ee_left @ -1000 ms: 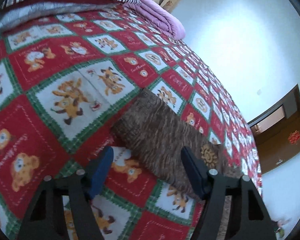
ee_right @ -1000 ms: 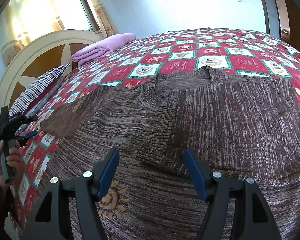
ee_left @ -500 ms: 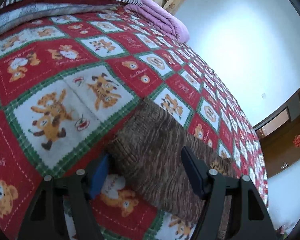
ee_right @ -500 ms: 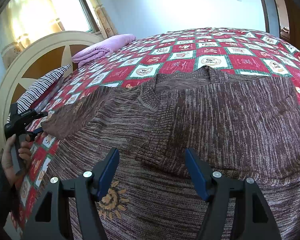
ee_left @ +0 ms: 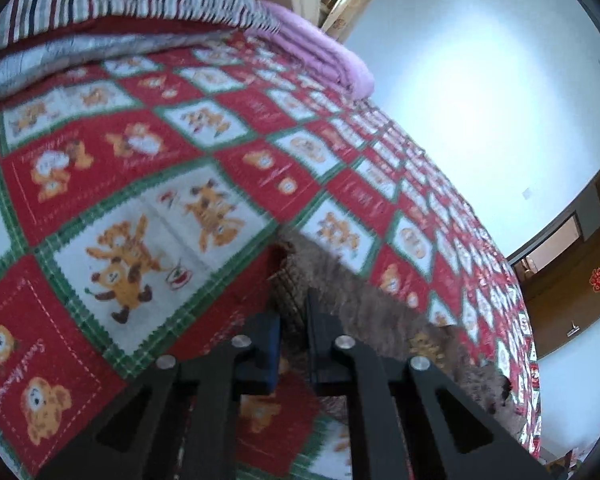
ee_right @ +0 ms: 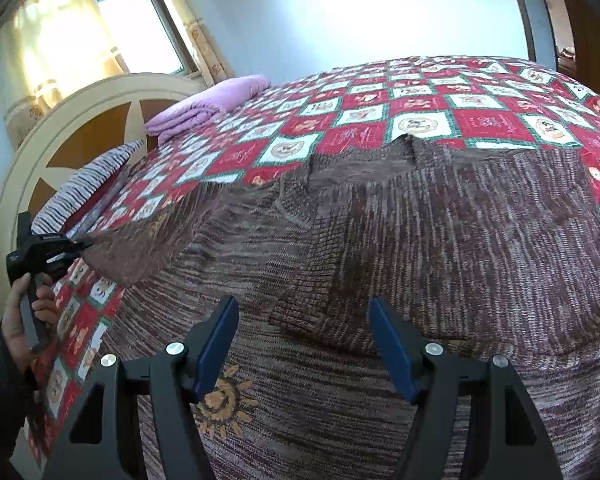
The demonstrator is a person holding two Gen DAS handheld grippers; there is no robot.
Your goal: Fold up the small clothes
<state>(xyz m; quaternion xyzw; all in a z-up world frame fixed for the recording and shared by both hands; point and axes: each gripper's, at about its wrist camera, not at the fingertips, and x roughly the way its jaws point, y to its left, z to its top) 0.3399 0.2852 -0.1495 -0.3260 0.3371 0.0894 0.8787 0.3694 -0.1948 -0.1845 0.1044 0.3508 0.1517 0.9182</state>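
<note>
The fingers of the left gripper [ee_left: 294, 332] have just closed on the cuff end of the sweater's sleeve [ee_right: 140, 248], which half a second ago lay loose between them; the cuff now lifts off the bedspread [ee_left: 148, 184] toward the bed's headboard side. The brown knit sweater [ee_right: 440, 240] lies spread across the bed's near edge. The right gripper [ee_right: 304, 344] hovers over its body, fingers wide, holding nothing. With the sleeve gripped, folding it inward looks ready to begin.
</note>
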